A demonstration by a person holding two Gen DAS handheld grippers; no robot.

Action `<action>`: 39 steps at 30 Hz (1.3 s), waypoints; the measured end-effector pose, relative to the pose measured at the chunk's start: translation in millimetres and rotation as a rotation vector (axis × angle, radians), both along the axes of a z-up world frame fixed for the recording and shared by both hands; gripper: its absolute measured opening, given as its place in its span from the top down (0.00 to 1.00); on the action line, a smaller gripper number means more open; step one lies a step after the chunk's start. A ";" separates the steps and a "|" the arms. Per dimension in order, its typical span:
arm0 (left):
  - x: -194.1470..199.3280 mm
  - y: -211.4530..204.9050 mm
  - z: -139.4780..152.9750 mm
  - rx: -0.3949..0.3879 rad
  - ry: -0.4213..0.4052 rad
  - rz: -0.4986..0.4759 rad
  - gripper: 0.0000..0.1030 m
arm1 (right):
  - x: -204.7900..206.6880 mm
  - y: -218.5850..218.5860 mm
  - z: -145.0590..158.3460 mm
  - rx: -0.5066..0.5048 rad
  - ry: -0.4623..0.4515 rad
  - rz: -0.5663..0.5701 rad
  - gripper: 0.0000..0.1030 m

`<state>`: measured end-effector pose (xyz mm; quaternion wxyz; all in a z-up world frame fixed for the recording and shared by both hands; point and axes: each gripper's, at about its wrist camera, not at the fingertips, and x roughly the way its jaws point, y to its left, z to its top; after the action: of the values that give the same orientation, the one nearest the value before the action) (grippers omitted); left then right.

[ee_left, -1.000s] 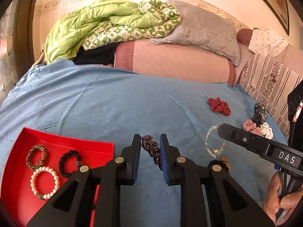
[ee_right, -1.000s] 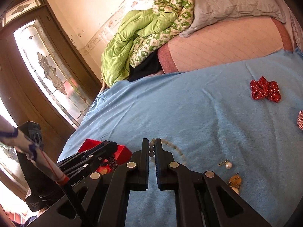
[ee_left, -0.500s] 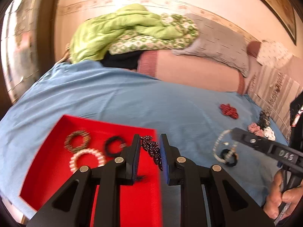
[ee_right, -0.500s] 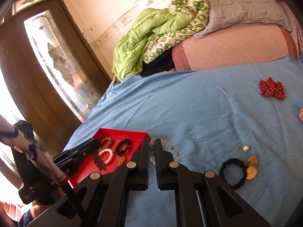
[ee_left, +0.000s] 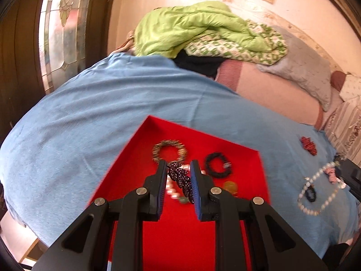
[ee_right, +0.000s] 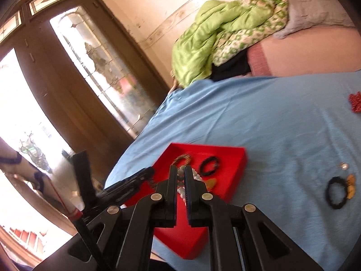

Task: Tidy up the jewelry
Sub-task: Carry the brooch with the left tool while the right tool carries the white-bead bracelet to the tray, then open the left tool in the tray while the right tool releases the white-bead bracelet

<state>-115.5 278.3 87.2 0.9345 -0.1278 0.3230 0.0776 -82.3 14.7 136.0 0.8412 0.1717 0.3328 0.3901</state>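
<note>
Both grippers swung over the shallow red tray (ee_left: 144,149), left gripper (ee_left: 179,181) clamped on the dark beaded leaf-shaped piece (ee_left: 180,177) and right gripper (ee_right: 180,177) pinching the pale pearl-bead strand (ee_right: 181,176), so both drops look imminent.

Bright daylight, fisheye warp, some motion smear.
I see sun flooding through the glass door (ee_right: 94,72), blown out to white at the right-wrist view's left edge; the red tray (ee_left: 140,158) and the beads in it smear slightly, and black corners ring both views.
</note>
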 end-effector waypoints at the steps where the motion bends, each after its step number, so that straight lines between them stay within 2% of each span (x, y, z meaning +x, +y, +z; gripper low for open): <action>1: 0.0 4.0 -2.1 -0.012 0.007 0.003 0.81 | -1.6 7.1 -0.8 -0.006 0.002 0.011 0.93; 5: 2.1 21.6 -10.1 -0.081 0.030 0.024 0.81 | -5.2 38.0 -6.9 -0.036 0.017 0.062 0.93; 16: 3.6 35.7 -19.0 -0.103 0.071 0.058 0.81 | -6.2 96.1 -30.8 -0.075 0.078 0.170 0.93; 21: 4.7 38.0 -20.5 -0.106 0.083 0.068 0.81 | 3.1 103.7 -43.4 -0.075 0.121 0.177 0.93; 39: 13.0 40.3 -29.6 -0.100 0.130 0.090 0.81 | 11.9 106.0 -54.8 -0.091 0.138 0.180 0.93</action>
<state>-102.5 318.6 57.6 0.8996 -0.1833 0.3803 0.1114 -70.4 120.8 81.2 0.7847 0.1294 0.4213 0.4359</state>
